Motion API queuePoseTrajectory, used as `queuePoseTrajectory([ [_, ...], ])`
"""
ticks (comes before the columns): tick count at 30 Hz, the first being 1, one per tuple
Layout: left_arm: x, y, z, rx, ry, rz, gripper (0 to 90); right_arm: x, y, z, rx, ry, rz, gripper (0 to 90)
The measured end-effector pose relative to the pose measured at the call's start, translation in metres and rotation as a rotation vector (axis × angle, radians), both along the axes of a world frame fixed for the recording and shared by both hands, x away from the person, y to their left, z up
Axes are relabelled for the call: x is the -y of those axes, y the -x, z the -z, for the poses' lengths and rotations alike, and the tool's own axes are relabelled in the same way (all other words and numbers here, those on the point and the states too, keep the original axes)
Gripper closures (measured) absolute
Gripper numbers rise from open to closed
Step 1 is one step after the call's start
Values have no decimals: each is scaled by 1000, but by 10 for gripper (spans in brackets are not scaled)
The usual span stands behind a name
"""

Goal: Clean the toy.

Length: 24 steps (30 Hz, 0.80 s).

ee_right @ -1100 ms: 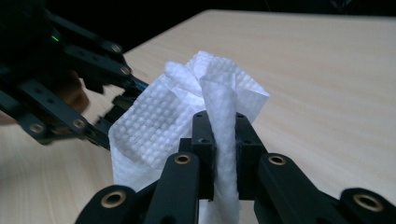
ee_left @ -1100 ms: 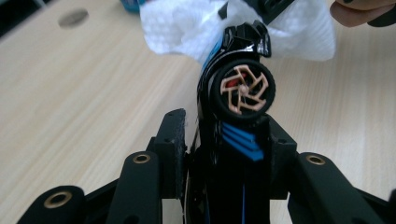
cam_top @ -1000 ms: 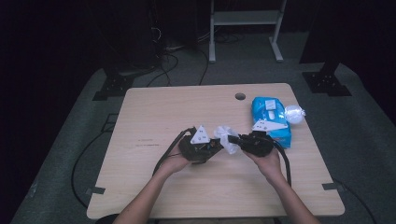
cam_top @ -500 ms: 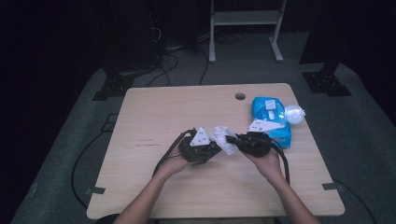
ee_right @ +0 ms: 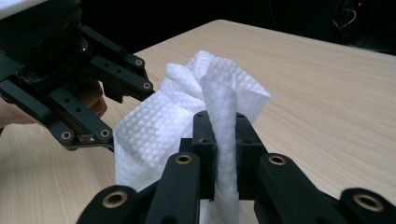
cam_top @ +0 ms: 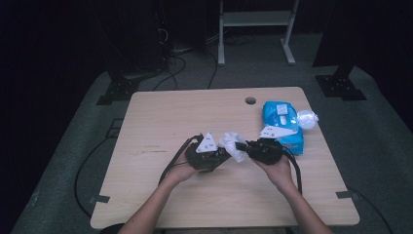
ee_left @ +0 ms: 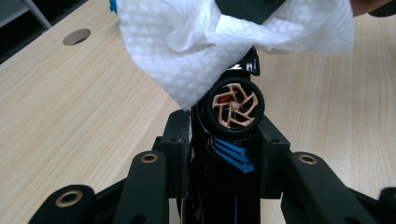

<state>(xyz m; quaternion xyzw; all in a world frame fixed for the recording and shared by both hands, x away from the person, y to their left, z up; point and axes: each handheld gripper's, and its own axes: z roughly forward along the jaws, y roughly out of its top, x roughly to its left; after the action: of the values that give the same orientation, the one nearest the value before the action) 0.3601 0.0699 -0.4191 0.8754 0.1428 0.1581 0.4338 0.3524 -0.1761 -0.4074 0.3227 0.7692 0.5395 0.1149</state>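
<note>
Left gripper view shows the left gripper clamped on a small toy car above the table, while the right gripper pinches a soft, limp wipe against it, best held by a bunched fold.
</note>
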Motion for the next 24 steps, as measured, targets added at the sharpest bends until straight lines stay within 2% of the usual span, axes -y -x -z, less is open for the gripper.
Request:
queuePoseTrajectory([
  [1, 0, 0, -1, 4, -7, 4, 630, 0, 0, 1, -2, 1, 1, 818],
  [4, 0, 0, -1, -3, 10, 7, 631, -4, 2, -6, 14, -33, -23, 818],
  [7, 0, 1, -2, -4, 21, 10, 631, -5, 2, -10, 32, -40, -23, 817],
  [15, -4, -1, -4, -15, 43, 9, 632, 12, -8, 15, -47, -24, 33, 818],
  [18, -3, -1, -4, -12, 46, 11, 633, 8, -4, 8, -21, -56, 6, 818],
  [20, -5, 0, -6, -11, 54, 10, 633, 4, -2, 2, 10, -54, 3, 818],
  [22, -6, 0, -7, -11, 62, 9, 634, 5, -2, 0, 8, -73, -9, 818],
  [24, -7, 0, -7, -13, 65, 7, 635, 6, -4, 5, 1, -58, 2, 817],
])
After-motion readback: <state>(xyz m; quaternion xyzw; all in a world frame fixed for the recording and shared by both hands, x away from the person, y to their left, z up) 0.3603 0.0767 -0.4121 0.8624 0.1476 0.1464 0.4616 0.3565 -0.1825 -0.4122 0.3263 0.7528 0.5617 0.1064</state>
